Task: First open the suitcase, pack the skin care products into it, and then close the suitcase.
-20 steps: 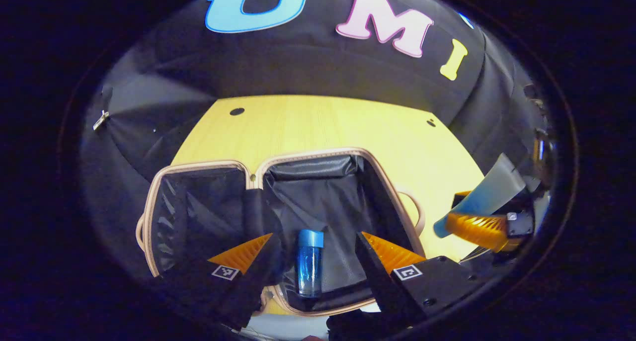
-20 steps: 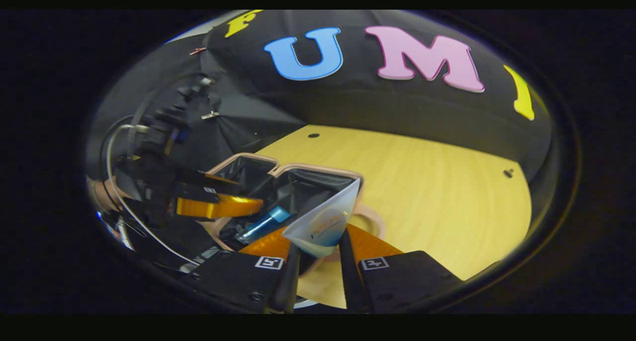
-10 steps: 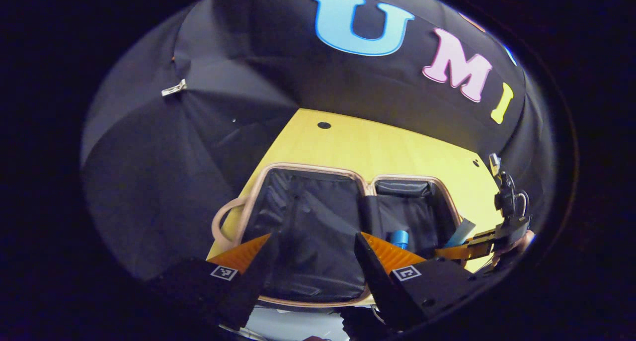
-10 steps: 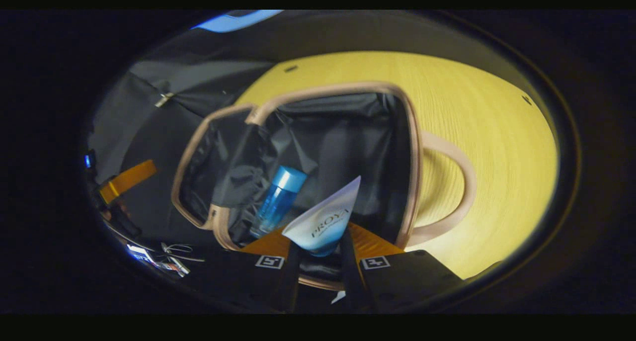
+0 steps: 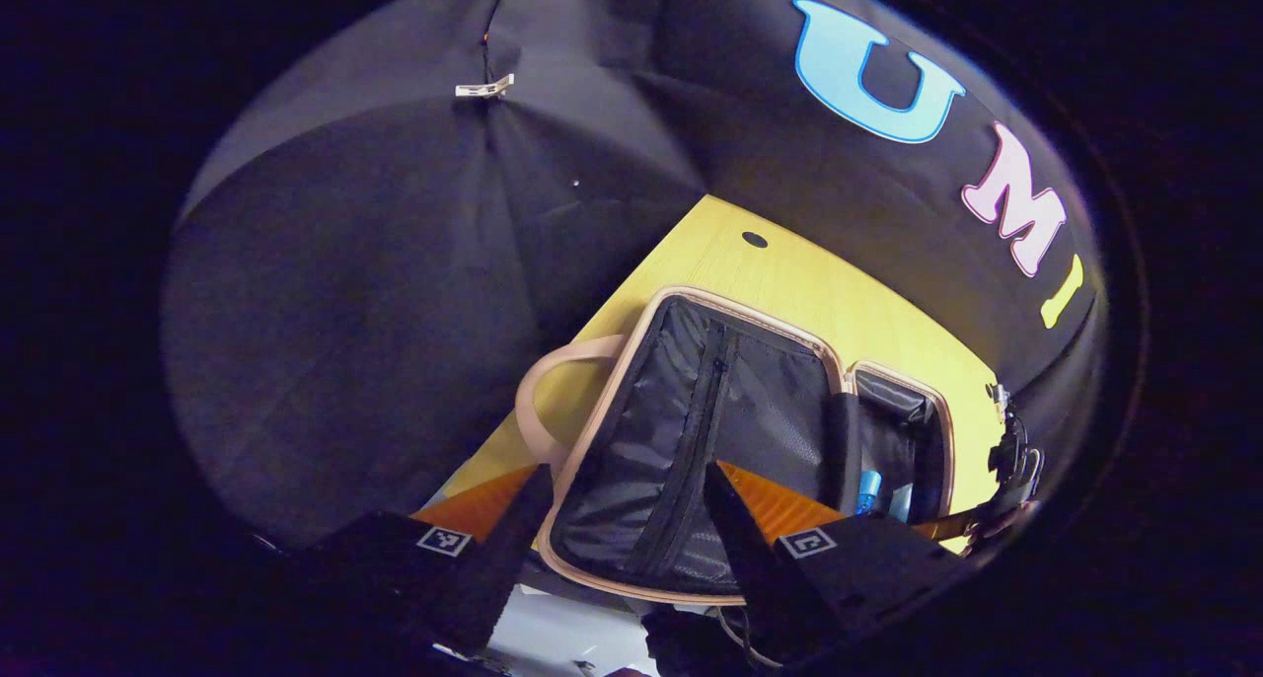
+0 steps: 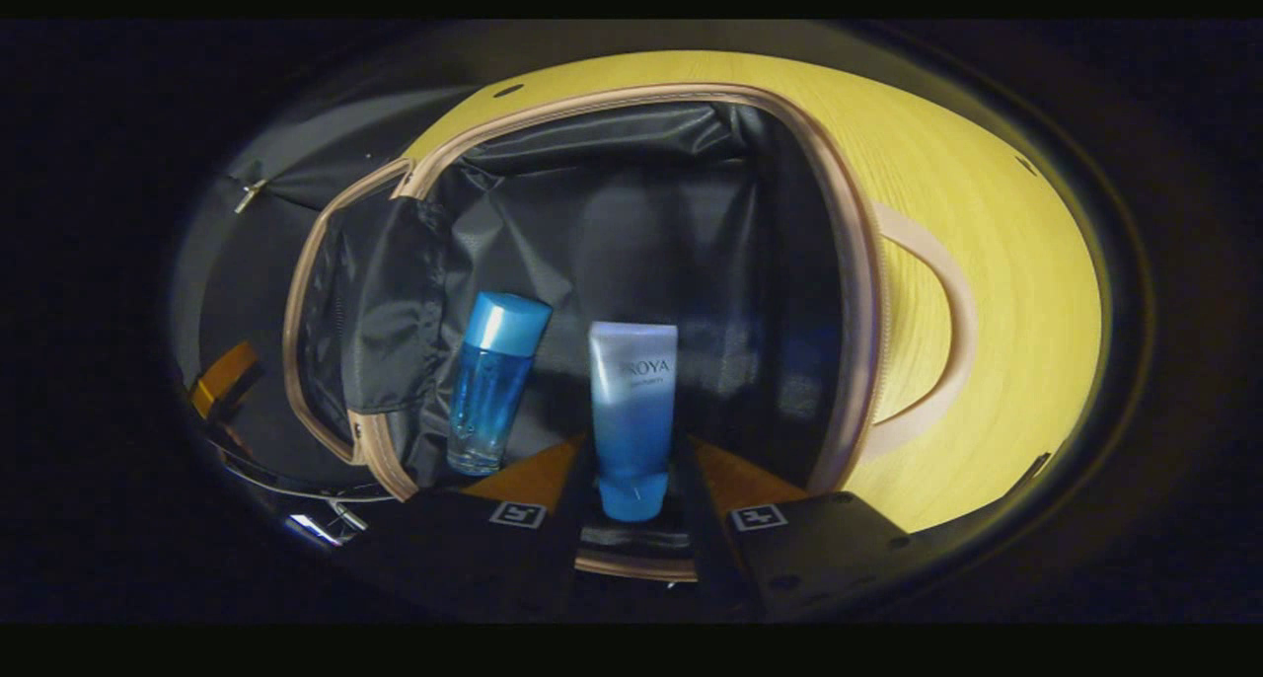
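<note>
We see the open suitcase (image 6: 849,292) lying on the surface (image 6: 987,213), with the blue bottle (image 6: 493,381) at 9 o'clock of the tube (image 6: 631,411), which our right gripper (image 6: 632,480) pinches by its cap end inside the main compartment. If the tube drops from here it could roll against the bottle and knock it aside. A second ago the tube hung outside the rim; our left gripper (image 5: 622,509), wide and empty, has swung to the lid half.

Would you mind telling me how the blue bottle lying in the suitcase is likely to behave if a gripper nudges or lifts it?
The blue bottle looks round and lies on its side on the loose lining of the suitcase, so a sideways nudge would probably roll it toward the tube beside it. Its clear, glossy wall suggests a hard, possibly slippery surface. It may be glass, so perhaps fragile.
</note>
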